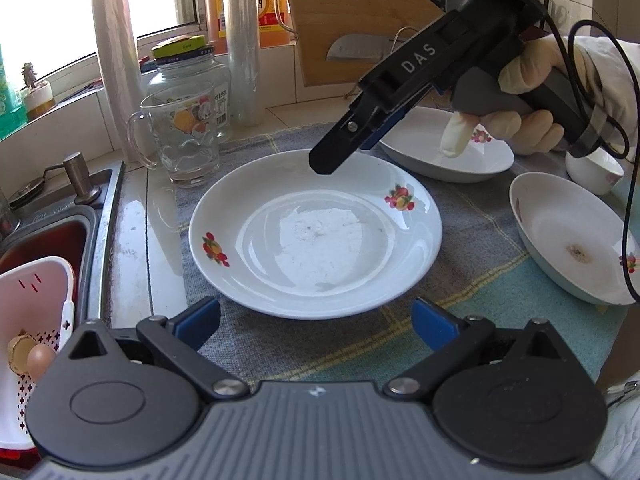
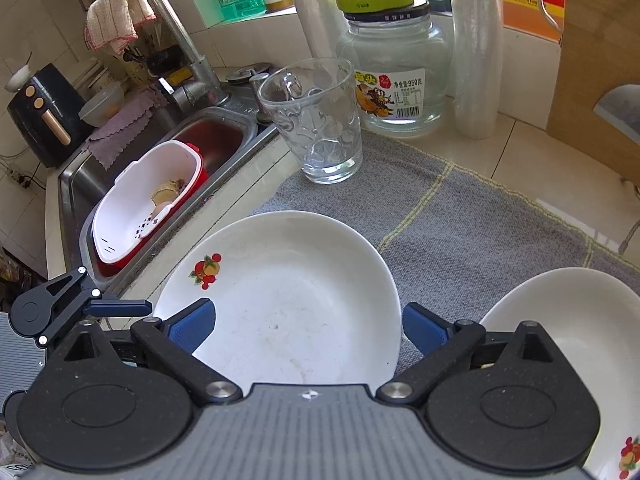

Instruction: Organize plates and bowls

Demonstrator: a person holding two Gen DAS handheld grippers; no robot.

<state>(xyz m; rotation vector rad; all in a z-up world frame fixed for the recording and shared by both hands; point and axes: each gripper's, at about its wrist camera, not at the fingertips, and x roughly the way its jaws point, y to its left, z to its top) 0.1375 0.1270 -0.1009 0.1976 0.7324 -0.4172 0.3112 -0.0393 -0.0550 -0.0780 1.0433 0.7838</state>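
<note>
A white plate with fruit prints (image 1: 316, 232) lies on the grey cloth, just ahead of my open, empty left gripper (image 1: 316, 320). My right gripper (image 1: 336, 160) hovers over the plate's far rim; in its own view it (image 2: 308, 324) is open and empty above the same plate (image 2: 288, 304). A second white plate (image 1: 452, 152) lies behind, also at lower right in the right wrist view (image 2: 580, 312). A pale blue bowl (image 1: 568, 240) sits at the right, and a small white cup (image 1: 596, 172) behind it.
A glass mug (image 1: 184, 140) and a glass jar (image 2: 396, 72) stand behind the plate. The sink (image 2: 208, 136) with a white strainer basket (image 2: 148, 196) lies to the left. Film rolls (image 2: 476, 48), bottles, a cutting board (image 1: 352, 12) and a cleaver line the back.
</note>
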